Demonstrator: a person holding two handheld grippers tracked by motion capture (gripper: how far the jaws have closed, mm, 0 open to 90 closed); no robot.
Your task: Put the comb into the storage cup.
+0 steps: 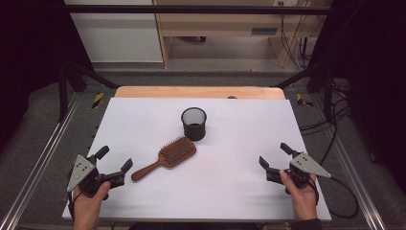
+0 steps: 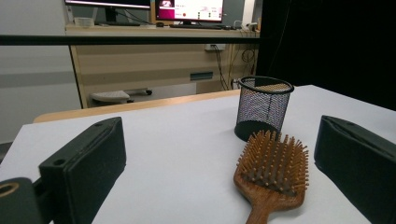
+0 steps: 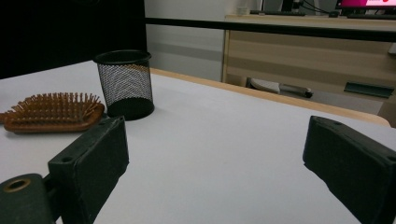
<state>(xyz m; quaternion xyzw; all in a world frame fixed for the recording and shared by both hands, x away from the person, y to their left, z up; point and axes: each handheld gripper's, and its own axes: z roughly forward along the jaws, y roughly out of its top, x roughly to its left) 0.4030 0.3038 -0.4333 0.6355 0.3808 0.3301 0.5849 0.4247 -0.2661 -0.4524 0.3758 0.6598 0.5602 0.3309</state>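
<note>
Nothing's picked up yet, so I'd call this the very start. My left claw [image 1: 114, 163] sits at the near-left edge of the tabletop [image 1: 239, 191], jaws wide apart w/ nothing between them. Right claw [image 1: 274, 158] is at the near-right edge, also wide apart and empty.

The brush [image 1: 165, 157] lies flat mid-tabletop, bristles up, head toward the cup [image 1: 194, 123] and handle angled back toward my left claw. Handle end is near that claw but not touching. In the left claw's view the brush [image 2: 271, 177] lies just ahead, closer to one jaw, cup [image 2: 262, 107] standing upright right behind its head. From the right claw's view the brush [image 3: 51, 113] and cup [image 3: 125, 84] are well off to one side.

Cup looks empty as far as I can tell; its mesh wall hides the bottom.

My guess at what's left, i.e. everything: reach w/ the left claw, clamp the handle, lift, drop the brush into the cup. Right claw is well apart from both, prob. idle for now.
</note>
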